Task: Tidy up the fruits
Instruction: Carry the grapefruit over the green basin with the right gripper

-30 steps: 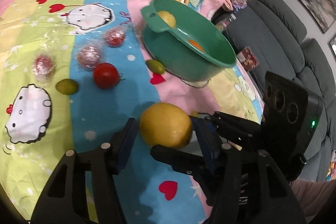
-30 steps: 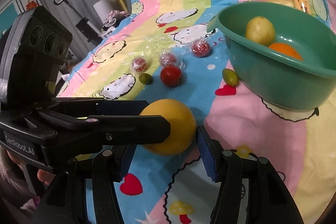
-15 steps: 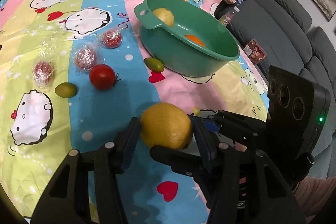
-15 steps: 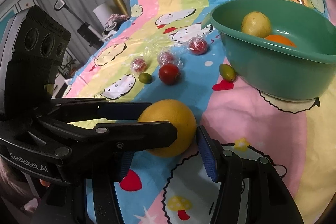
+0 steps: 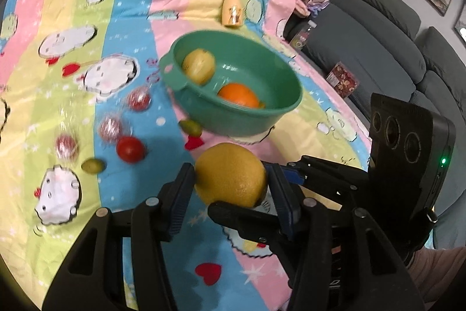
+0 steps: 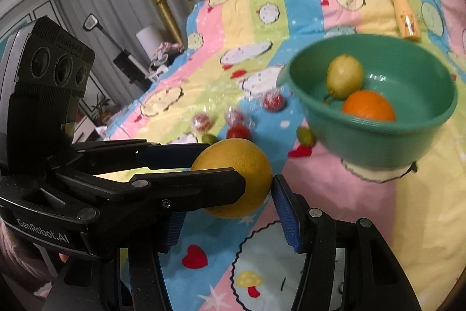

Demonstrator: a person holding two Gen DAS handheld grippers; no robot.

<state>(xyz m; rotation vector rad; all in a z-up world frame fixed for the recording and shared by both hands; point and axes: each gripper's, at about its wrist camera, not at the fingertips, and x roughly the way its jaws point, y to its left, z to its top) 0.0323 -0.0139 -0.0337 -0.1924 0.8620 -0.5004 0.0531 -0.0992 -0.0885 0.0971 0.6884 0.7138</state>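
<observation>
Grapefruit (image 5: 230, 175), big and yellow, sits clamped from two sides at once and appears lifted clear of the bedspread (image 5: 139, 42). The left gripper (image 5: 230, 188) pinches it across its width, one blue pad on each flank; its jaws have just been closing a little further on the fruit. The right gripper (image 6: 224, 194) comes in crosswise: its right pad touches the fruit's side, while its left pad is hidden behind the other tool's finger, so I judge rather than see that it presses too.

From both grippers the green bowl (image 5: 279, 112) lies ahead and slightly right, its open mouth facing up, and the fruit is still short of the near rim. That is the relation the next move seems to turn on: the fruit has to travel forward and pass above the rim before either grip lets go. Neither hand is clearly nearer to it. The fruit is close to round, so its axis matters little.

Inside the bowl a pale yellow fruit (image 5: 199, 66) and an orange (image 5: 238, 95) already lie, leaving free space on the far right side. A small green fruit (image 5: 190, 127) rests just beside the bowl's base. Farther left, a tomato (image 5: 130, 149), another small green fruit (image 5: 93, 165) and three film-wrapped red fruits (image 5: 110, 128) remain on the cloth.
</observation>
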